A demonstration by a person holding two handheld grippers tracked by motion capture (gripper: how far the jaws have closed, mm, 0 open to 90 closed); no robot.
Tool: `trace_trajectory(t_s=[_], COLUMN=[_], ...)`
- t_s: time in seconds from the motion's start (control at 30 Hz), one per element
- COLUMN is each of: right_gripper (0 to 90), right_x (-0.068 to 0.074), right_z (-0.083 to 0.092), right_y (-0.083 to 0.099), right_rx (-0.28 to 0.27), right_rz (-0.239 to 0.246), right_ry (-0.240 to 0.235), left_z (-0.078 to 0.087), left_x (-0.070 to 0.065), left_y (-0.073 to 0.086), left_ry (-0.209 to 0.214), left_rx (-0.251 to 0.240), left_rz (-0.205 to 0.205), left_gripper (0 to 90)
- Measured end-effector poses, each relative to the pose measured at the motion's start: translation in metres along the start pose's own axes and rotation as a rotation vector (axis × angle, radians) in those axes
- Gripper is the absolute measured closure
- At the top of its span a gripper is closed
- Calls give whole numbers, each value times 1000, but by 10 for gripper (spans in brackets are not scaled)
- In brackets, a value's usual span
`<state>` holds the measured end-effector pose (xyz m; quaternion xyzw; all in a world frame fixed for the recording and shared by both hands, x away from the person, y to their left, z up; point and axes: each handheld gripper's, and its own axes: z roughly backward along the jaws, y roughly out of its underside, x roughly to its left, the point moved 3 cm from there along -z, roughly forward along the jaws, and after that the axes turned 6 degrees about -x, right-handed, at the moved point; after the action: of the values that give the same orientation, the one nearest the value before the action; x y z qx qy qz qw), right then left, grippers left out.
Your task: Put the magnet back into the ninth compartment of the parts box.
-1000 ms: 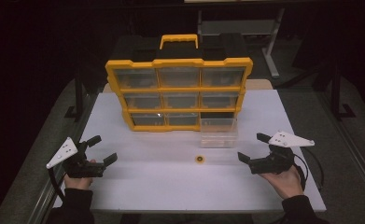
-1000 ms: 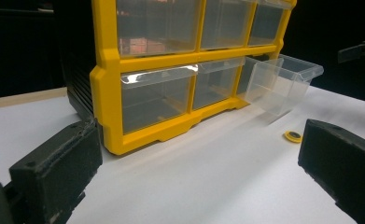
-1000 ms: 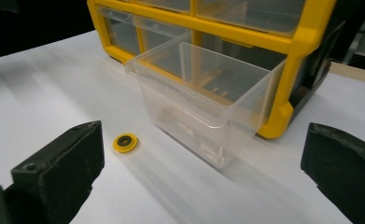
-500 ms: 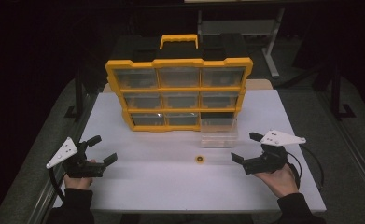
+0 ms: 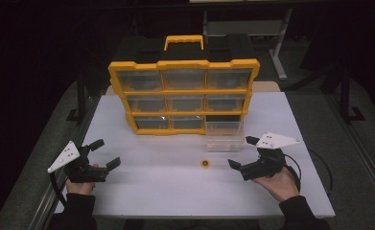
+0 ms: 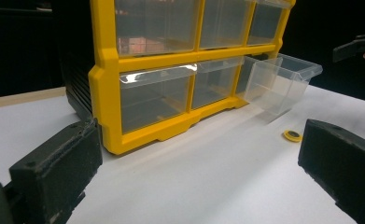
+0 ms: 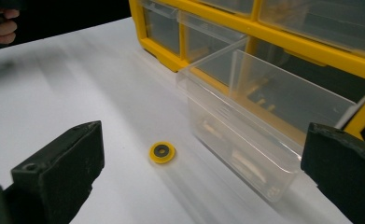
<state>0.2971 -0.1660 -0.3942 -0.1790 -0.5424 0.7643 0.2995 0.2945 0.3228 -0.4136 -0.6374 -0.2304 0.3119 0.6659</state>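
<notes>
We see the right gripper (image 5: pixel 240 153) held just above the table (image 5: pixel 166 191), its jaws spread wide with nothing between them, a short way right of the yellow disc (image 5: pixel 205 163), which we take as our landmark. From the right gripper view the disc (image 7: pixel 162 152) lies flat on the white top between and beyond the two black jaws, touching neither, with a dark hole at its middle. Just behind the disc and a little to its right stands the clear drawer (image 5: pixel 225 136), pulled out of the bottom right slot of the cabinet (image 5: pixel 185 91) and resting on the table; in the right gripper view the drawer (image 7: pixel 255 116) looks empty. The cabinet rises behind the disc, yellow-framed with three rows of clear drawers and a yellow handle on top. Well to the left of the disc is the left gripper (image 5: pixel 102 154), also gaping wide and holding nothing, its hand low near the table's front left corner. In the left gripper view the disc (image 6: pixel 292 136) shows small, far off toward the right jaw, in front of the drawer (image 6: pixel 283 81), with the cabinet (image 6: pixel 106 84) close ahead.
</notes>
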Motion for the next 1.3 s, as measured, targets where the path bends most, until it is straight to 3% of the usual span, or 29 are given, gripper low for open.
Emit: trace_trajectory(t_s=[0.43, 1.3], right_gripper=[0, 0], right_x=[11, 25], right_z=[-12, -35], right_y=[-5, 3], right_rx=[32, 114], right_rz=[14, 23], right_ry=[-45, -91], left_z=[-1, 0], left_x=[-1, -1], left_y=[0, 0], left_ry=[1, 3], left_rx=[5, -3], left_rz=[-11, -13], left_gripper=[0, 0])
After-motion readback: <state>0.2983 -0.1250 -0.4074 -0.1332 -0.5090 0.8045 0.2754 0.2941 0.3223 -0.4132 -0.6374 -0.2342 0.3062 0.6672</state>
